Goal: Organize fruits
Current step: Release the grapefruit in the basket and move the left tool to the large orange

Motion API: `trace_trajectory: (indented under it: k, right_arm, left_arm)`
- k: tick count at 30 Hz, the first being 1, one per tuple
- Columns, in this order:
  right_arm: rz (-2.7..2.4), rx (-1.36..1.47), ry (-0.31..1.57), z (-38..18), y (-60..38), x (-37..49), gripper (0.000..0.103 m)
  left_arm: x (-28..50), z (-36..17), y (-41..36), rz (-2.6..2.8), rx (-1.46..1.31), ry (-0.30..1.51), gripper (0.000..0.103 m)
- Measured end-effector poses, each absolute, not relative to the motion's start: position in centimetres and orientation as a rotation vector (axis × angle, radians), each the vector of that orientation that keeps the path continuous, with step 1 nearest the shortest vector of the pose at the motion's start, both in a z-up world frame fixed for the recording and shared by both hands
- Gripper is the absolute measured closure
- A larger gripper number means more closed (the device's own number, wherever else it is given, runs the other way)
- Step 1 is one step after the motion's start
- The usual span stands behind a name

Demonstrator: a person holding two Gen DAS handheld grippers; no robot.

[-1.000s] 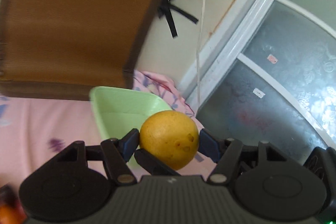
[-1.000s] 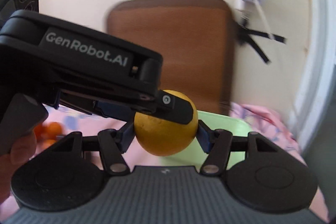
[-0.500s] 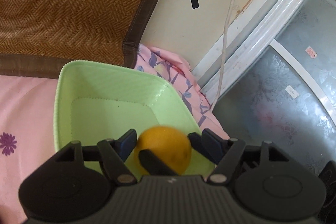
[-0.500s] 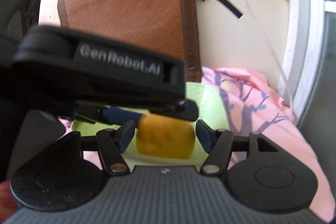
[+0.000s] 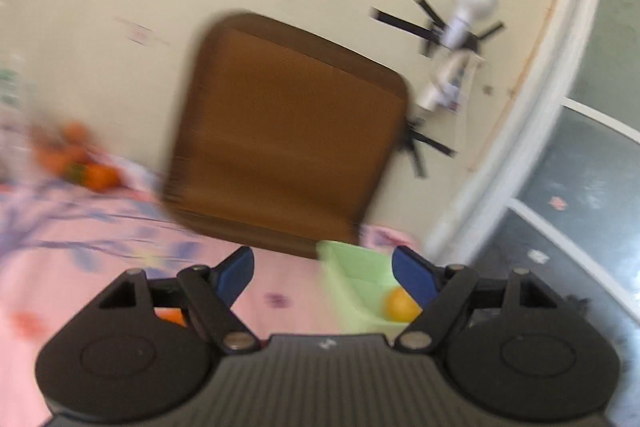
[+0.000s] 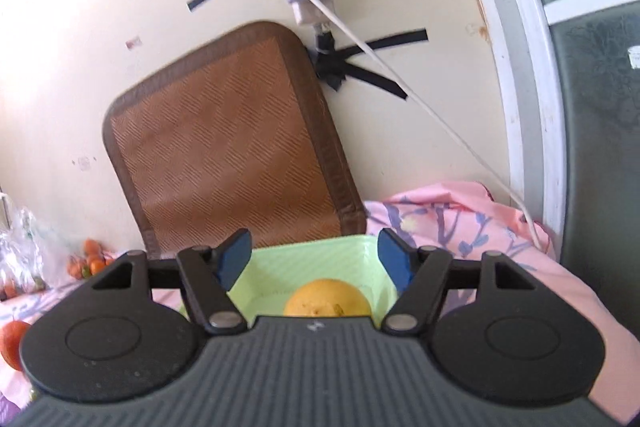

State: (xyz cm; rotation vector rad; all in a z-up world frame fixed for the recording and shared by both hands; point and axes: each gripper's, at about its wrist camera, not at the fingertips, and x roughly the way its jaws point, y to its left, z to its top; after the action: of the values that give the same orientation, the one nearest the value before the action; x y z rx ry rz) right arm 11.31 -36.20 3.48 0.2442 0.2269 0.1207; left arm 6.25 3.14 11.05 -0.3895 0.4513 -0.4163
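In the ribbed green tray (image 6: 320,259), a round dimpled orange (image 6: 326,301).

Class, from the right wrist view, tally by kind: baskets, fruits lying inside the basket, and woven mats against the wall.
Green basket: 1
Yellow fruit inside it: 1
Brown woven mat: 1
Total: 3

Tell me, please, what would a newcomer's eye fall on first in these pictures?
Most likely the yellow-orange fruit lying in the green basket, right below the open right gripper. Next comes the brown woven mat leaning on the wall behind the basket. The left gripper is open too, and more oranges sit far left on the pink floral cloth.
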Motion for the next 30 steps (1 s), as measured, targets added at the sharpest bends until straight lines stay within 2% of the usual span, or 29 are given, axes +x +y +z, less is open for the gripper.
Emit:
trace_trajectory:
  k: [5,12,16,19,22,28,30]
  right_arm:
    - [0.34,0.281,0.305,4.9,-32.6,10.8,0.031]
    - [0.681,0.015,0.43,4.8,-17.2,9.5,0.031]
    - [0.744,-0.052,0.491,4.1,-11.3,11.9,0.032]
    - [0.755,-0.023,0.56,3.5,-9.7,14.6,0.033]
    - [0.795,0.046,0.642,2.4,-9.2,15.2,0.039]
    - [0.779,-0.081,0.562,3.0,-9.8,9.7,0.038]
    - [0.784,-0.136,0.525,3.0,-10.1,7.2,0.038]
  left_arm:
    - [3.8,8.4,10.3,-0.295,-0.467,0.503,0.023]
    - [3.0,3.6,14.3,-0.297,-0.609,0.53,0.022]
    - [2.4,1.8,15.1,-0.313,-0.645,0.539,0.022]
    - [2.0,0.9,15.8,-0.335,-0.669,0.535,0.022]
    - [1.8,0.2,16.2,-0.356,-0.688,0.532,0.022]
    - [1.9,-0.3,17.2,-0.398,-0.744,0.506,0.022]
    - [2.3,-0.3,17.2,-0.419,-0.757,0.507,0.018]
